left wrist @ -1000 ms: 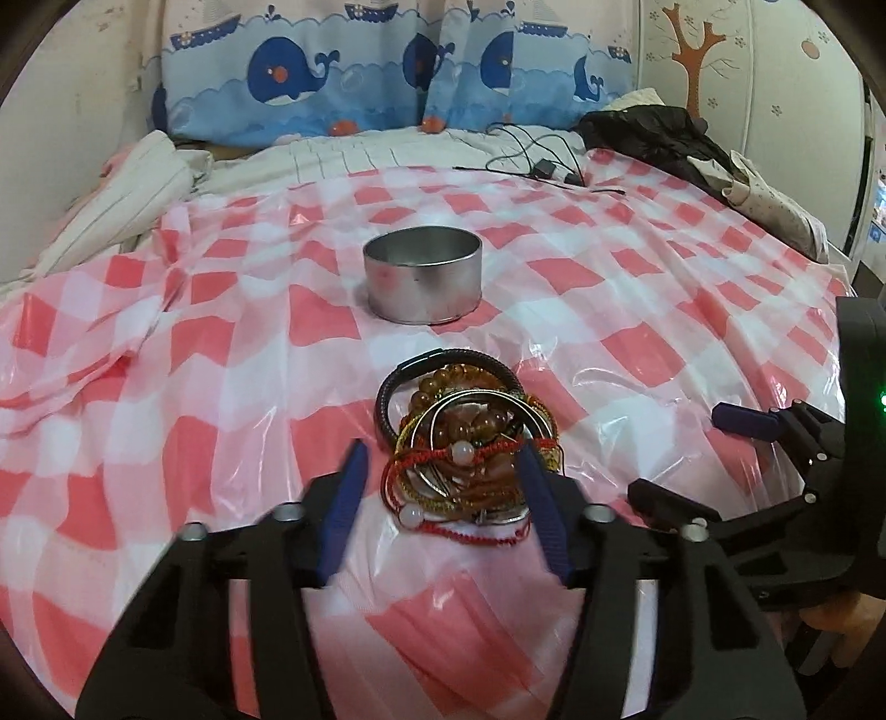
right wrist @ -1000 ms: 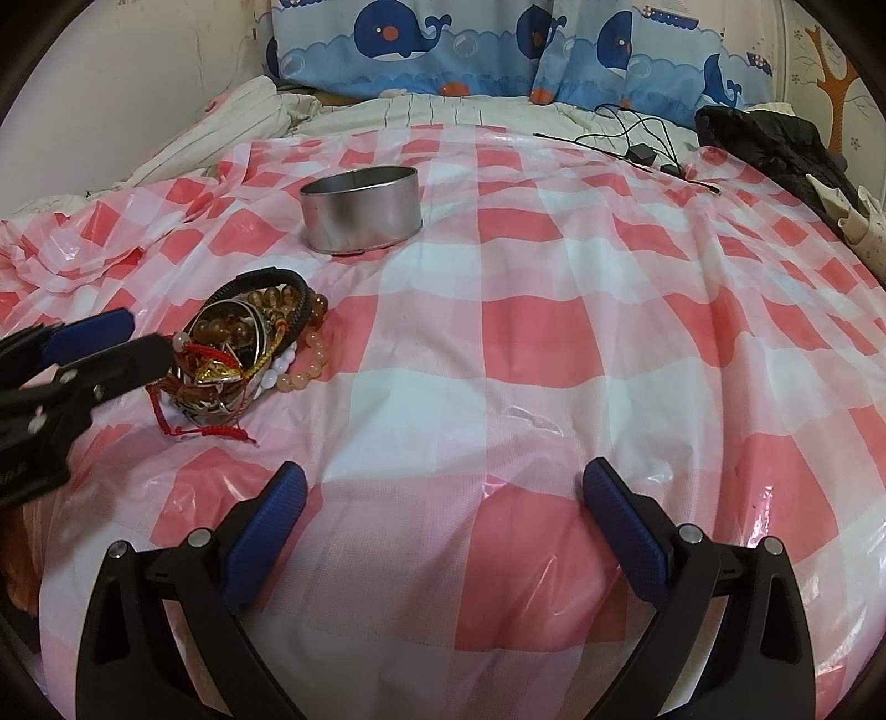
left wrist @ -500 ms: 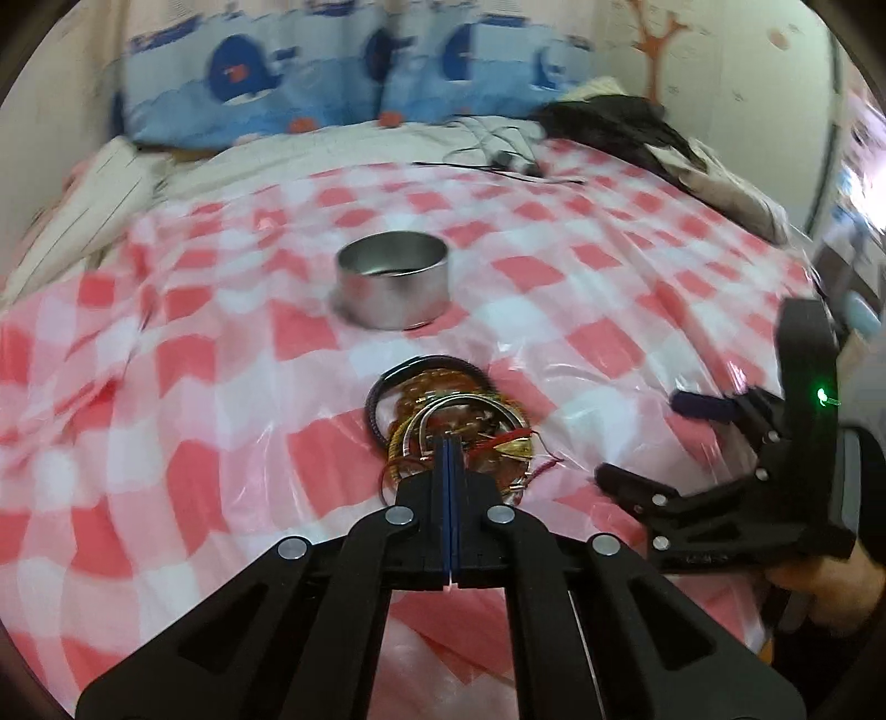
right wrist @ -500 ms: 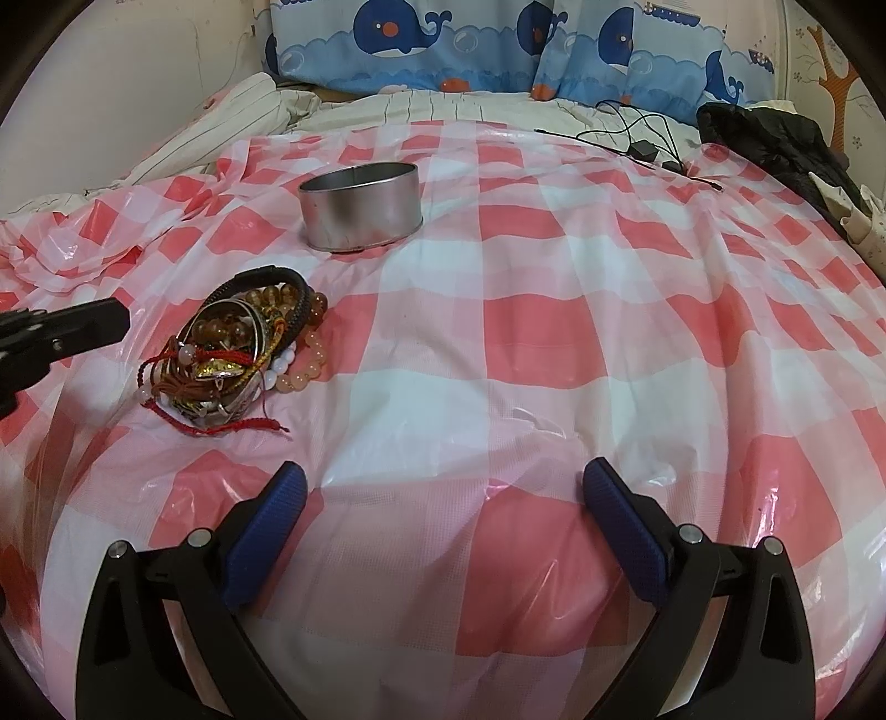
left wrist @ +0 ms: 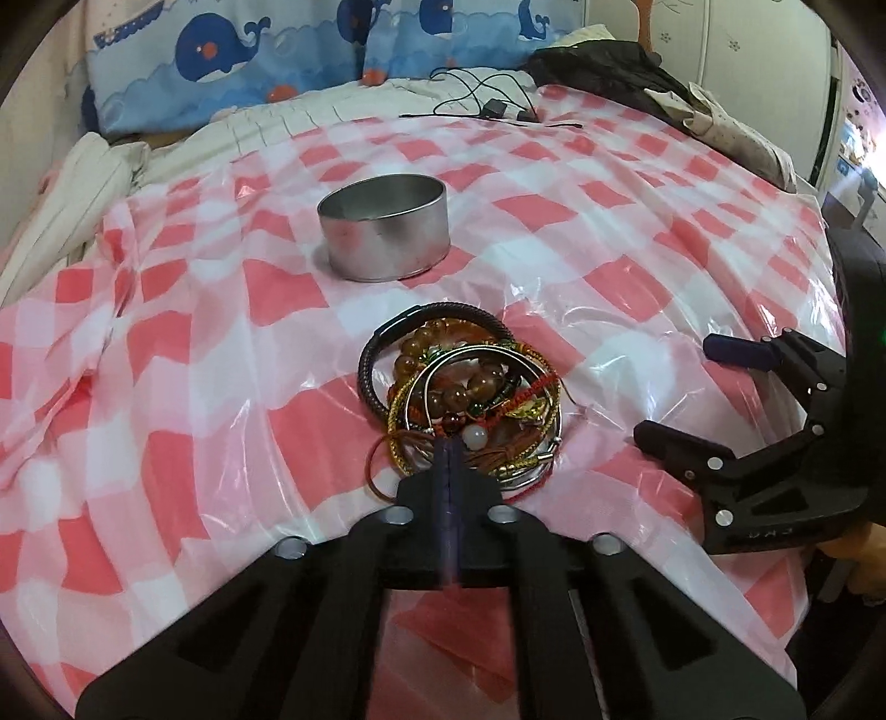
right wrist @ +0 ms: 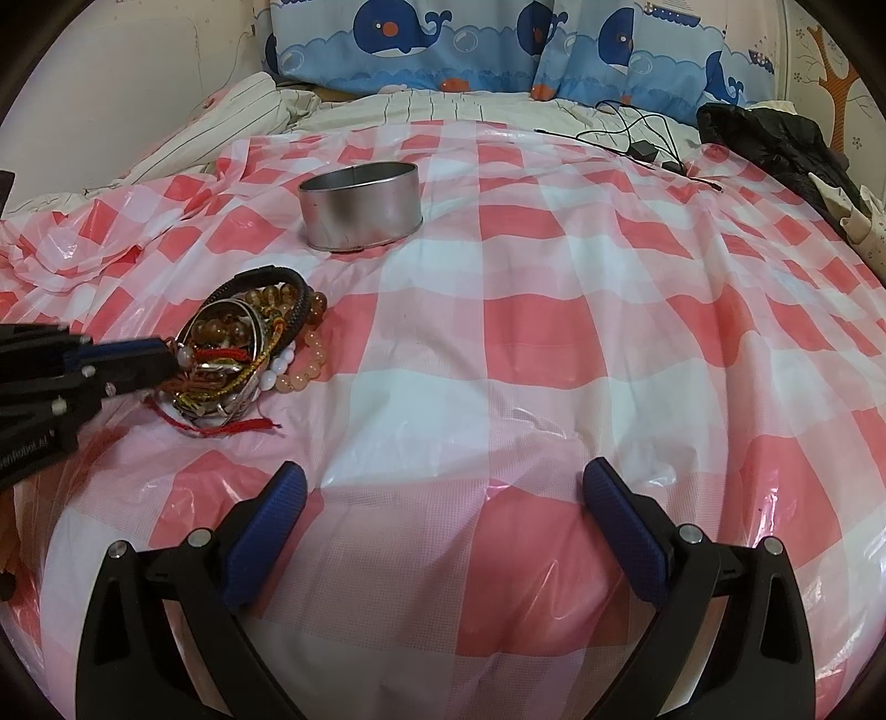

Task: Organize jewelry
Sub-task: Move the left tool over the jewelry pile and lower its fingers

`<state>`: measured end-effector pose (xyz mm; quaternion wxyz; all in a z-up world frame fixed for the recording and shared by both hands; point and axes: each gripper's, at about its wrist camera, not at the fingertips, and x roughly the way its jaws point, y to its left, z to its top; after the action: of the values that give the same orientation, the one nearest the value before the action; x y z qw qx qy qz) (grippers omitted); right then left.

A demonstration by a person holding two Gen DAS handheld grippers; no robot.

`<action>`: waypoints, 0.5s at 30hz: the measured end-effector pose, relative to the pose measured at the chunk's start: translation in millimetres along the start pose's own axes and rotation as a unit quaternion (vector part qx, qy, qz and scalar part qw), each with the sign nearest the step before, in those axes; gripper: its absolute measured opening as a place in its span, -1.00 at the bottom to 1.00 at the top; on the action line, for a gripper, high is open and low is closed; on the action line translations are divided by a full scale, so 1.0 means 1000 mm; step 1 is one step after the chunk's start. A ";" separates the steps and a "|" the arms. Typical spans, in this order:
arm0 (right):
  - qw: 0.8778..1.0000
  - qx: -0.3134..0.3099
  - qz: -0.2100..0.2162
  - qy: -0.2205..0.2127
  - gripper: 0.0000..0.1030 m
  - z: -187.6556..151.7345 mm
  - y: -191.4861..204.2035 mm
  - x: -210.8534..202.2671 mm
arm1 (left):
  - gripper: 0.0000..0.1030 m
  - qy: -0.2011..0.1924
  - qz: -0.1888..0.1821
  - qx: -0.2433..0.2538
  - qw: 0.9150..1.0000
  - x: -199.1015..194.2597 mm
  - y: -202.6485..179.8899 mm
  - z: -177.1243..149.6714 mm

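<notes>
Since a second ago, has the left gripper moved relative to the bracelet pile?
Yes. The left gripper withdrew left, then returned to the bracelet pile; the tin stayed put.

A round silver metal tin (left wrist: 385, 234) stood on the red-and-white checked plastic sheet (left wrist: 581, 232) covering the bed, behind a tangled pile of beaded and corded bracelets (left wrist: 462, 396); whale-print blue pillows (right wrist: 443, 44) lay at the far edge

A glossy, crinkled plastic sheet (left wrist: 609, 232) is covering the bed. At upper centre a brushed metal tin (left wrist: 383, 232) is gleaming dully. Mid-frame, glassy beads (left wrist: 459, 387) and a matt braided black band (left wrist: 387, 343) are tangling with shiny metal bangles (left wrist: 548, 443).
</notes>
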<state>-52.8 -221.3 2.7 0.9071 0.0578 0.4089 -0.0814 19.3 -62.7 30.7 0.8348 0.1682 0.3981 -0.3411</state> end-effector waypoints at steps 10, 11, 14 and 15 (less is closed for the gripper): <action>1.000 0.000 0.000 0.000 0.86 0.000 0.000 0.000 | -0.97 -0.006 0.018 0.020 1.000 -0.005 -0.001 -0.002; 1.000 0.000 0.000 0.000 0.86 0.000 0.000 0.000 | -0.93 -0.004 0.020 0.026 0.999 -0.003 -0.004 -0.002; 1.000 0.000 0.000 0.001 0.86 0.001 0.000 0.000 | -0.73 -0.004 0.034 0.030 0.999 -0.001 -0.003 -0.002; 1.000 0.000 0.000 0.001 0.86 0.001 0.000 0.000 | -0.69 -0.006 0.033 0.025 0.999 -0.001 -0.002 -0.002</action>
<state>-52.4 -221.5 3.0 0.9068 0.0578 0.4095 -0.0814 16.6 -62.2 30.3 0.8433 0.1996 0.3791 -0.3244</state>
